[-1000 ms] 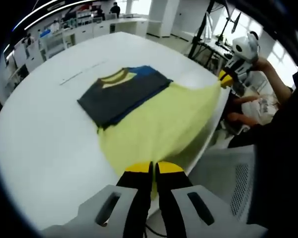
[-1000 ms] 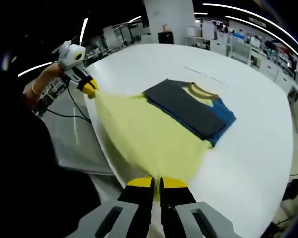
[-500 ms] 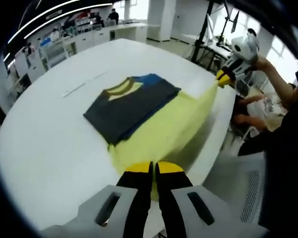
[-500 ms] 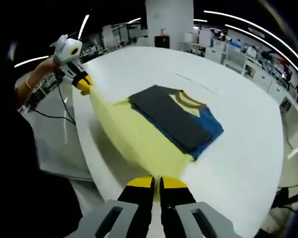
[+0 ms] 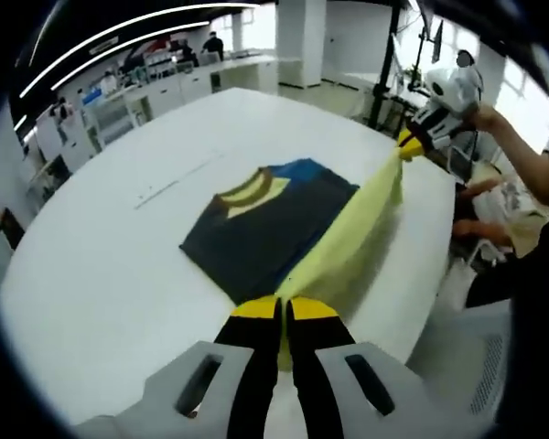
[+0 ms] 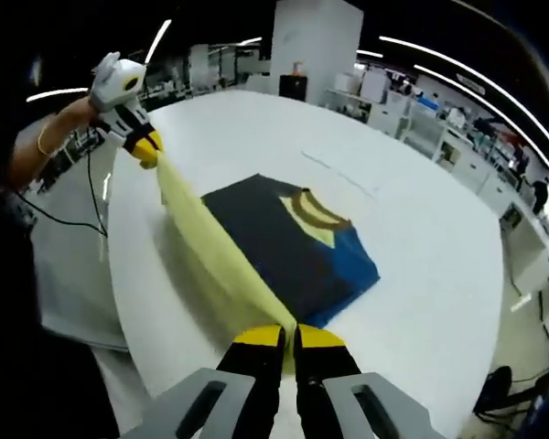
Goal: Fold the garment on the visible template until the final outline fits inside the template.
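A garment lies on the white round table point(image 5: 101, 274): its folded dark grey part point(image 5: 265, 233) with a yellow collar and a blue edge rests flat. Its pale yellow lower part point(image 5: 357, 229) is lifted off the table and stretched taut between both grippers. My left gripper point(image 5: 282, 315) is shut on one yellow corner; in the right gripper view it shows at the far end point(image 6: 145, 149). My right gripper point(image 6: 288, 338) is shut on the other corner of the yellow cloth point(image 6: 215, 251), seen from the left gripper view at the far right point(image 5: 410, 144). No template outline can be made out.
The table edge point(image 5: 439, 274) runs close on the near side, with a grey box beside it. A thin line mark point(image 6: 339, 174) lies on the table beyond the garment. Desks, shelves and people stand far behind. A person's hand point(image 6: 59, 128) holds the left gripper.
Both grippers have risen and moved towards the folded part, lifting the yellow cloth from a spread sheet on the table into a narrow taut band above it.
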### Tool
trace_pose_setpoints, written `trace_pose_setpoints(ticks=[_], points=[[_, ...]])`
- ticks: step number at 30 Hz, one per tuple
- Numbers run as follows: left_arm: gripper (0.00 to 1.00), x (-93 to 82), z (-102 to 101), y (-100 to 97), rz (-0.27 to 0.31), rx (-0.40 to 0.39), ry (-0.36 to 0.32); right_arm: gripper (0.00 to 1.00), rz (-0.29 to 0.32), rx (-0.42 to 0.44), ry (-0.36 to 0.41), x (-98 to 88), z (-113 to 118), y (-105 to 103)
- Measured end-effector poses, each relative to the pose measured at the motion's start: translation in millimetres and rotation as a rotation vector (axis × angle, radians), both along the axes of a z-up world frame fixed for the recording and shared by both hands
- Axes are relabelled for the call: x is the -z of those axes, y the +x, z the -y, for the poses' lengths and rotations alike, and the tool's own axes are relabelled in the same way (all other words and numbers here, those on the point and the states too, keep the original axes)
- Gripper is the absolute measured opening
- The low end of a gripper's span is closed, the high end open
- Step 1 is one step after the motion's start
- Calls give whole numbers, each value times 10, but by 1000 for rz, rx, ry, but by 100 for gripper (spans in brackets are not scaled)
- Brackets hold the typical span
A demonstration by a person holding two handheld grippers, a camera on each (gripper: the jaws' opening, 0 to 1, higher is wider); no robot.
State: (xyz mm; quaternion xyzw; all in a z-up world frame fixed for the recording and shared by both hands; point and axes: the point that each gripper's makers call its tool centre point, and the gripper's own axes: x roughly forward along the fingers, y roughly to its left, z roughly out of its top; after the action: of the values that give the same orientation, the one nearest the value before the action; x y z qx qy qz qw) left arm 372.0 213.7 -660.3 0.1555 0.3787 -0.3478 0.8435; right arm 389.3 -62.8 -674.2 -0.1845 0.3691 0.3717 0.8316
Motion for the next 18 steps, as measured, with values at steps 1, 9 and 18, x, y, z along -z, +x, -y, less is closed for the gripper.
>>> trace_pose_setpoints(ticks=[1, 9, 18], points=[[0, -14, 3, 51, 4, -15, -12, 0, 5, 0, -5, -6, 11, 53], [0, -71, 3, 310, 69, -19, 7, 0, 33, 43, 21, -56, -2, 364], [0, -218, 26, 581, 136, -32, 8, 0, 126, 56, -55, -149, 4, 659]])
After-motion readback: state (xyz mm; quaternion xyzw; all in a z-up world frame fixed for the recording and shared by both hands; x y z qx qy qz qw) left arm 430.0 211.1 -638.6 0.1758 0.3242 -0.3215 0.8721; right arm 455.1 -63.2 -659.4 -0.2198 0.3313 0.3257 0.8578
